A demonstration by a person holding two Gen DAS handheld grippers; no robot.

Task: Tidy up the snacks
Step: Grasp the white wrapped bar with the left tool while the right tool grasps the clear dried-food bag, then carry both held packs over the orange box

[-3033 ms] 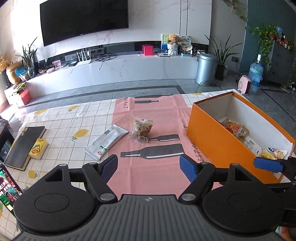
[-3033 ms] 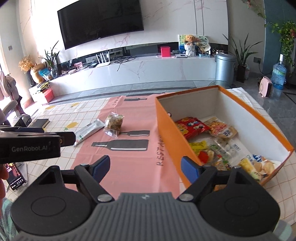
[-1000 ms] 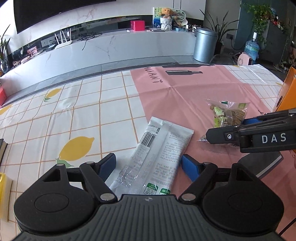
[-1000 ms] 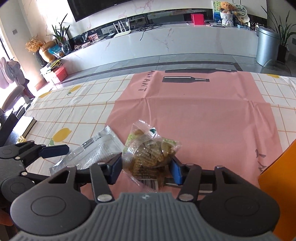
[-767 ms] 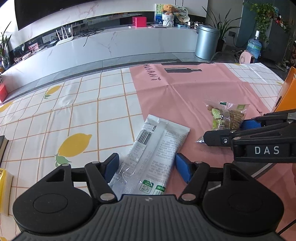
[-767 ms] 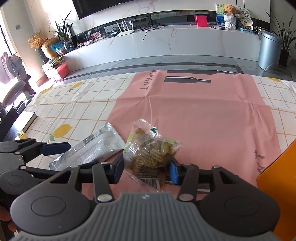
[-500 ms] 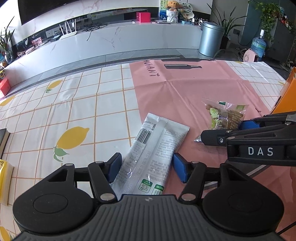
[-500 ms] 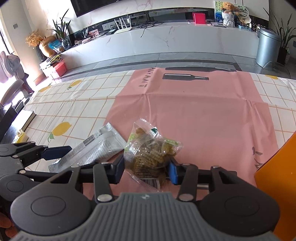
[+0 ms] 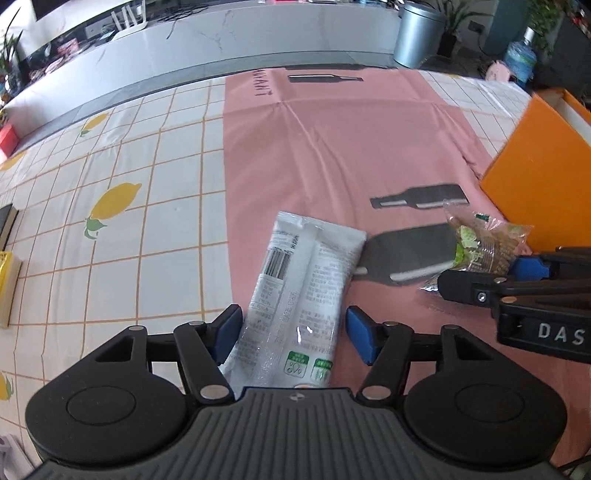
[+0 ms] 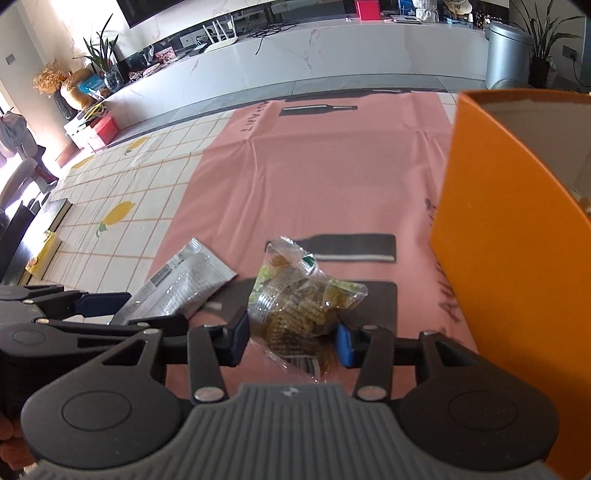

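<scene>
Left tongs (image 9: 291,328) opening, right tongs (image 10: 291,338) clamped

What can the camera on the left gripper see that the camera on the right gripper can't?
Only the left wrist view shows the blue water jug on the floor.

Only the right wrist view shows the red box on the long white counter and the orange vase beside a plant.

Both show the long white snack packet between the left gripper's opening jaws, the clear bag of brown biscuits gripped by the right gripper, and the orange cardboard box.
</scene>
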